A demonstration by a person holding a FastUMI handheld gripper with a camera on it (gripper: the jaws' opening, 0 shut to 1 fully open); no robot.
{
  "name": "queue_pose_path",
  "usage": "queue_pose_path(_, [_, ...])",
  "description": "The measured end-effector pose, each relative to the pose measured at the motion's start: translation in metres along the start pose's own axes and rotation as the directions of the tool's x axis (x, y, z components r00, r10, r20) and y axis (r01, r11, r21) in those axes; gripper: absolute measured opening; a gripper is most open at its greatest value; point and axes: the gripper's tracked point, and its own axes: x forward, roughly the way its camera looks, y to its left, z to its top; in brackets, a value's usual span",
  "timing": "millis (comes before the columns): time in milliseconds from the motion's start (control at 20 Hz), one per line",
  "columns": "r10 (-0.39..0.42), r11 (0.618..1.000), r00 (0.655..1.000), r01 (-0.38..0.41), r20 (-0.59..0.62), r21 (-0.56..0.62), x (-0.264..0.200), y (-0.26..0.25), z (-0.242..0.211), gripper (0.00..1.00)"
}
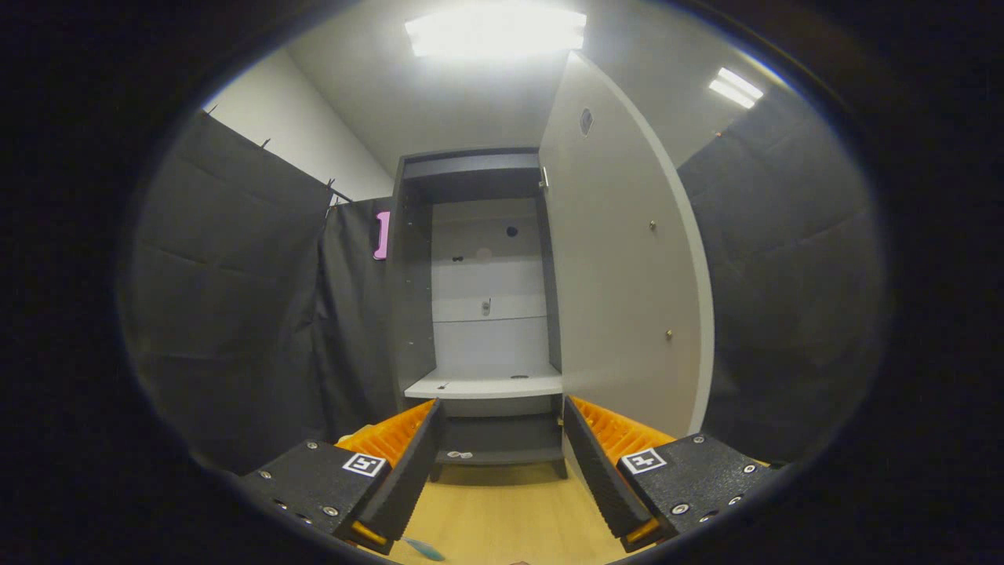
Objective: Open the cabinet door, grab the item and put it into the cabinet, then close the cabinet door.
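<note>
Gripper [502, 463] faces the cabinet [482, 314] head on, fingers spread wide apart, nothing held between them. Through the gap between the fingers: the cabinet's dark lower shelf [498, 455], with a couple of small pale bits lying on it near the left finger, too small to identify, and below that the wooden floor [510, 518]. Cabinet door [620, 290] stands swung open to the right of the opening, its inner face toward the camera, small metal fittings dotted along it. Above the fingers, a light shelf [486, 384] crosses the cabinet's interior; pale back panel behind it, with a dark round hole high up. A pink handle-shaped piece [381, 235] sits on the cabinet's outer left side, against the black cloth wall [235, 298]. A slim blue-green thing [423, 549] lies on the floor just under the left finger's base, partly cut off; cannot tell whether it is the item to be stowed. Ceiling lights [496, 30] glare overhead.
</note>
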Motion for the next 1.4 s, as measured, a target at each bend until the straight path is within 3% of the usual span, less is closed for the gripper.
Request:
queue_pose_path(350, [0.048,0.998,0.995,-0.044,-0.09,0.043,0.013,0.043,-0.088,0.93])
queue_pose_path(850, [0.107,0.994,0.946,-0.102,-0.307,0.031,-0.009,0.089,-0.213,0.93])
queue_pose_path(1400, [0.068,0.998,0.856,-0.058,-0.512,0.035,-0.024,0.106,-0.32,0.92])
